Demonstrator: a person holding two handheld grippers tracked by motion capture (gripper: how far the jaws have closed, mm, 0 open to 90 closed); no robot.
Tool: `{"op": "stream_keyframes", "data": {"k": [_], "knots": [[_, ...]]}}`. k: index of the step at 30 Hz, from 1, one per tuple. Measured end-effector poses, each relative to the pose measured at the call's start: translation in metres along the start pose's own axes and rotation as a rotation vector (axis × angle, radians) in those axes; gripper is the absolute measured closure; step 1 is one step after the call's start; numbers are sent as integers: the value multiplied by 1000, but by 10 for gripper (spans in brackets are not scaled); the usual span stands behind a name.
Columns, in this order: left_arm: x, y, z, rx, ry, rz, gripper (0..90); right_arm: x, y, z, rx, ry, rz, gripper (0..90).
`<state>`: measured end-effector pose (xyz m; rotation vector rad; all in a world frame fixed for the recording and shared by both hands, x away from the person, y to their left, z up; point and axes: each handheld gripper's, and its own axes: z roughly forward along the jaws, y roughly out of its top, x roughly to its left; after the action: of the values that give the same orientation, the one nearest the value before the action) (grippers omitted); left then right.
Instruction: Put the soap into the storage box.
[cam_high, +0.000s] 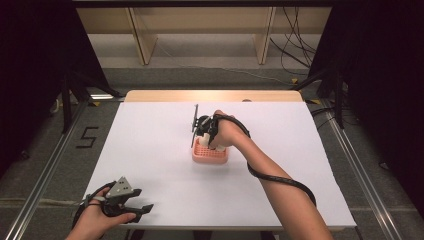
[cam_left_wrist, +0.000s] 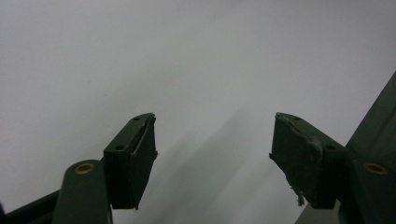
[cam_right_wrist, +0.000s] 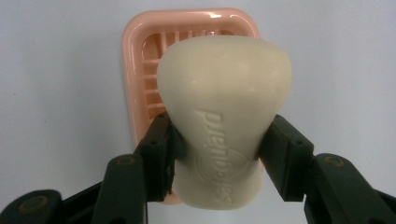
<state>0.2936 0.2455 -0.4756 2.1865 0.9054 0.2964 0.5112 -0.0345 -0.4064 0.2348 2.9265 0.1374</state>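
A cream bar of soap (cam_right_wrist: 224, 121) with raised lettering sits between the black jaws of my right gripper (cam_right_wrist: 219, 154), which is shut on it at its narrow waist. Just beneath it lies a pink slatted soap dish (cam_right_wrist: 140, 56). In the high view the right gripper (cam_high: 210, 137) points down over that pink dish (cam_high: 210, 159) near the middle of the white table, with a bit of the soap (cam_high: 218, 147) showing under the hand. My left gripper (cam_high: 137, 212) rests at the near left edge, and in its own view the left gripper (cam_left_wrist: 212, 144) stands open over bare white surface.
The white tabletop (cam_high: 150, 150) has a wooden strip along its far edge (cam_high: 215, 95). A black cable (cam_high: 280, 177) trails along the right forearm. Metal rails and dark stands flank the table; wooden shelving stands beyond it.
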Motion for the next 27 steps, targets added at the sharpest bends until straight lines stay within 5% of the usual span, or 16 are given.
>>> {"op": "stream_keyframes", "data": {"k": [2, 9, 23, 24, 27], "knots": [[-1, 0, 0, 1, -2, -18, 305, 0, 0, 1, -2, 3, 11, 500], [2, 0, -1, 18, 1, 22, 305, 0, 1, 4, -4, 8, 0, 500], [2, 0, -1, 16, 5, 26, 305, 1, 2, 8, 5, 8, 18, 500], [0, 0, 1, 16, 8, -9, 305, 1, 2, 8, 6, 8, 17, 500], [0, 0, 0, 13, 5, -6, 305, 0, 2, 9, 0, 18, 18, 500]]}}
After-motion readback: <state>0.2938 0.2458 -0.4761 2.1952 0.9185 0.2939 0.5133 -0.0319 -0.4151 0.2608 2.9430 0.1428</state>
